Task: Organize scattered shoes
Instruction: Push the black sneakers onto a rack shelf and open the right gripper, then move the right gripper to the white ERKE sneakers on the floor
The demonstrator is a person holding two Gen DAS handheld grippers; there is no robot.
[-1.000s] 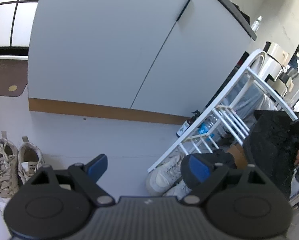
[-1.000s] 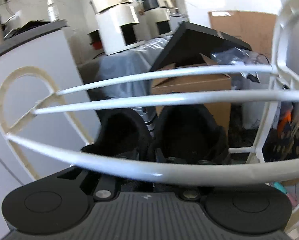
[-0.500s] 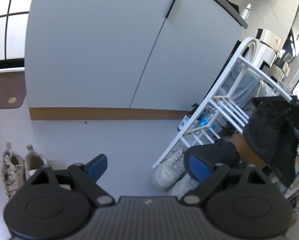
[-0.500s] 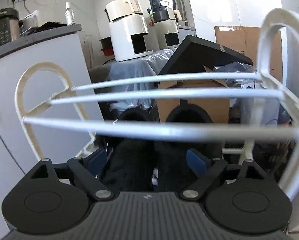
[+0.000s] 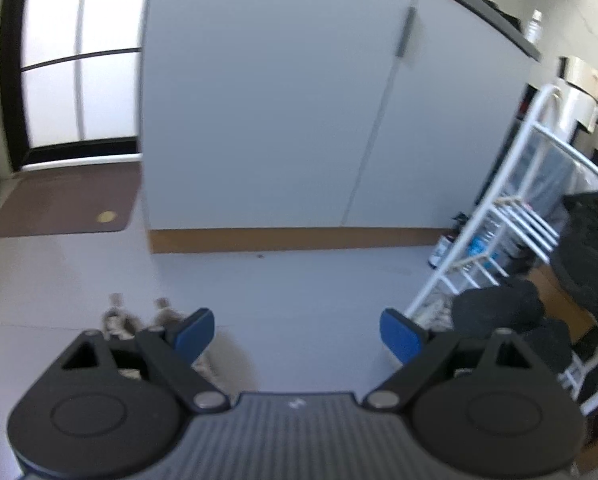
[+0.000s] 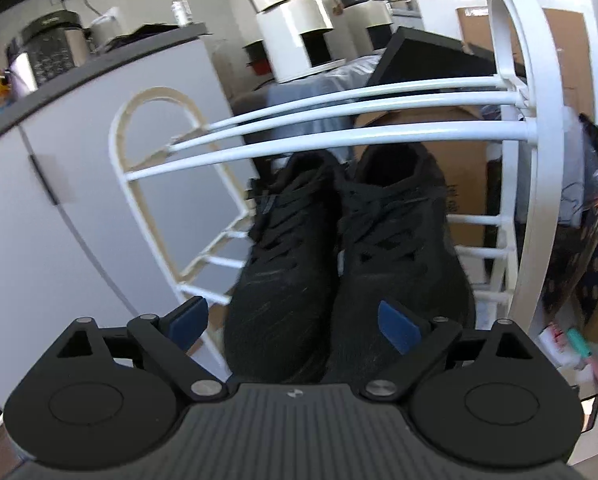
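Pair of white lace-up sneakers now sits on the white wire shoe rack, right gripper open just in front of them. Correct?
Not quite: the pair of lace-up sneakers is black, not white, as the right wrist view shows. They do sit on the white wire shoe rack, with the right gripper open just in front.

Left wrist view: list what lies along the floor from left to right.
Brown doormat → beige sneakers → cabinet's wooden plinth → dark bottle → white shoe rack.
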